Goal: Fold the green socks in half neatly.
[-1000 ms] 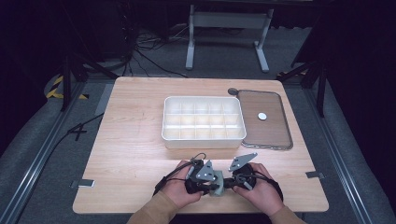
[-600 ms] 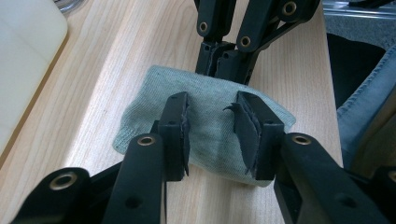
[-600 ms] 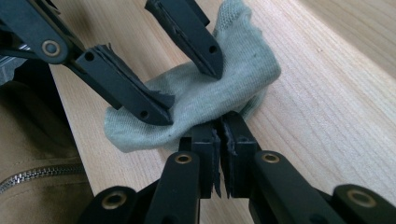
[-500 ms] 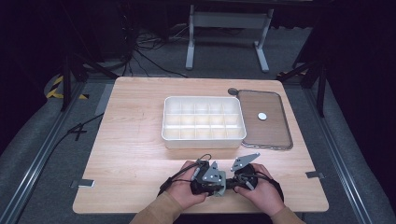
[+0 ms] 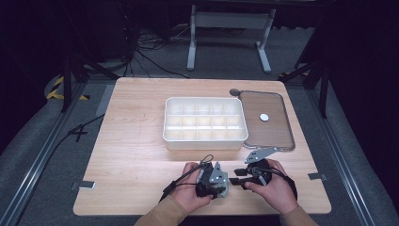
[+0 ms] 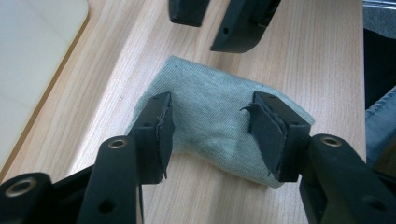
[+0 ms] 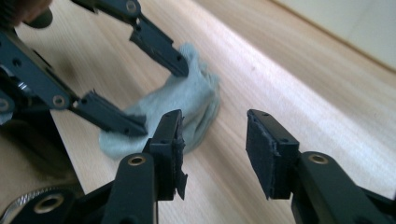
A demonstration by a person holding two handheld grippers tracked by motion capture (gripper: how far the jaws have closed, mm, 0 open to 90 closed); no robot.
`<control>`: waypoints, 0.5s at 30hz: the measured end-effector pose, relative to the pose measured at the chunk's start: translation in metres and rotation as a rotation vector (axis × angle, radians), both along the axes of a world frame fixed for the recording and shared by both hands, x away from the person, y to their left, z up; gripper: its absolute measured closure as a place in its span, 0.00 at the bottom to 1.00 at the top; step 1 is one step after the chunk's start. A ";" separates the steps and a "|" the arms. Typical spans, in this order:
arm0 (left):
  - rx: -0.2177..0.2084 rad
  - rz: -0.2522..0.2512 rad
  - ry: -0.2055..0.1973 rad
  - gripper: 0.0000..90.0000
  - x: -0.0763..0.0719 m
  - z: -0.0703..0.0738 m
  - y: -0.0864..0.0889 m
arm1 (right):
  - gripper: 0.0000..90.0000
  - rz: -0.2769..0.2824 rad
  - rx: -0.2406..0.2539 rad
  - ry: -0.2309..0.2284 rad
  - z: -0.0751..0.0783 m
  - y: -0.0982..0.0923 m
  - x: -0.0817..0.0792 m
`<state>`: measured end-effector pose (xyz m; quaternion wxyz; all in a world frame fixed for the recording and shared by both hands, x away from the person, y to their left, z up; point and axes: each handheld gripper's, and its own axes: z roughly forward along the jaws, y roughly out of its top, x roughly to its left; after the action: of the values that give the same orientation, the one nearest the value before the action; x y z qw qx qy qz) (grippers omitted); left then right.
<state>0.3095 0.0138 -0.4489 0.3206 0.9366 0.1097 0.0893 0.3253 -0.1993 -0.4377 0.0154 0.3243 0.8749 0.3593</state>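
Small grey-green cloth (image 6: 219, 126) lies bunched on the wooden table (image 5: 136, 141), near the front edge, in front of the white divided tray (image 5: 205, 123). Left gripper (image 6: 212, 133) is spread wide, one jaw at each side of the cloth, pads at its edges but not pressing it together; cloth sits flat on the wood between them. Right gripper (image 7: 212, 149) is also released, jaws apart over bare wood just beside the cloth, its left jaw at the cloth's near edge, gripping nothing. In the right gripper view the left gripper's two jaws (image 7: 140, 74) straddle the cloth (image 7: 187, 109). In the high view both hands (image 5: 197, 190) sit close together at the table front, grippers pointing toward each other; cloth is hidden there. Brown lid (image 5: 266, 120) with a white round spot lies just right of the tray, touching or nearly so.
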 end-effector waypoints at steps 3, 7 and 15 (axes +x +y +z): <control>0.001 0.036 -0.022 0.47 -0.001 -0.001 -0.001 | 0.59 -0.011 0.025 -0.010 0.002 0.004 0.000; 0.008 0.058 -0.024 0.40 -0.001 -0.001 -0.001 | 0.58 -0.019 0.027 -0.017 0.000 0.009 0.002; 0.011 0.074 -0.032 0.38 -0.004 -0.002 0.000 | 0.55 -0.003 0.011 -0.018 -0.004 0.021 0.005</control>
<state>0.3056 0.0134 -0.4506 0.3138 0.9320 0.1389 0.1166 0.3305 -0.1783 -0.4420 0.0217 0.3223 0.8723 0.3671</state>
